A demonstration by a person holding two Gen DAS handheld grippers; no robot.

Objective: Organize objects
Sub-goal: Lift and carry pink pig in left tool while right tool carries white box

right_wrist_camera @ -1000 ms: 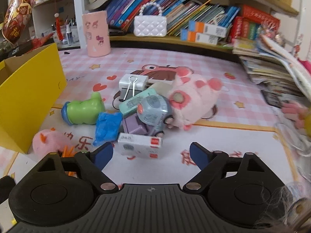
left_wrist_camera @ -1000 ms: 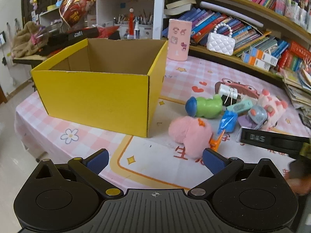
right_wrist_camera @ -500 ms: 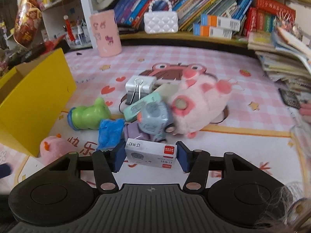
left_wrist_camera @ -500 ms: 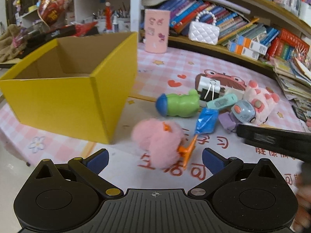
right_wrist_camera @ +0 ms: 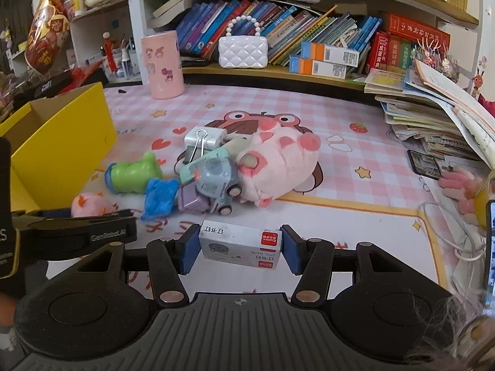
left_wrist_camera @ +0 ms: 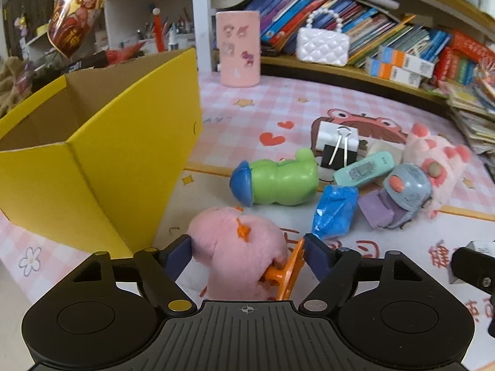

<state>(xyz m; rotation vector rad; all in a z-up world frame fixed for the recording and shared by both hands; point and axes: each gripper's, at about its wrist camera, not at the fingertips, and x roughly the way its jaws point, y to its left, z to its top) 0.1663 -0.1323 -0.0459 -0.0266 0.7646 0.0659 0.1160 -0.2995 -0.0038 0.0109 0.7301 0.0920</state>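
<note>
Here the left gripper (left_wrist_camera: 246,252) has its blue pads pressed against a pink fluffy toy (left_wrist_camera: 238,247) with orange feet, on the table just right of the yellow box (left_wrist_camera: 123,154). The right gripper (right_wrist_camera: 239,247) is clamped on a small white staple box (right_wrist_camera: 240,243), near side of the pile. Beyond it lie a green toy (right_wrist_camera: 134,176), blue bag (right_wrist_camera: 161,196), toy car (right_wrist_camera: 216,176) and pink plush (right_wrist_camera: 278,164).
</note>
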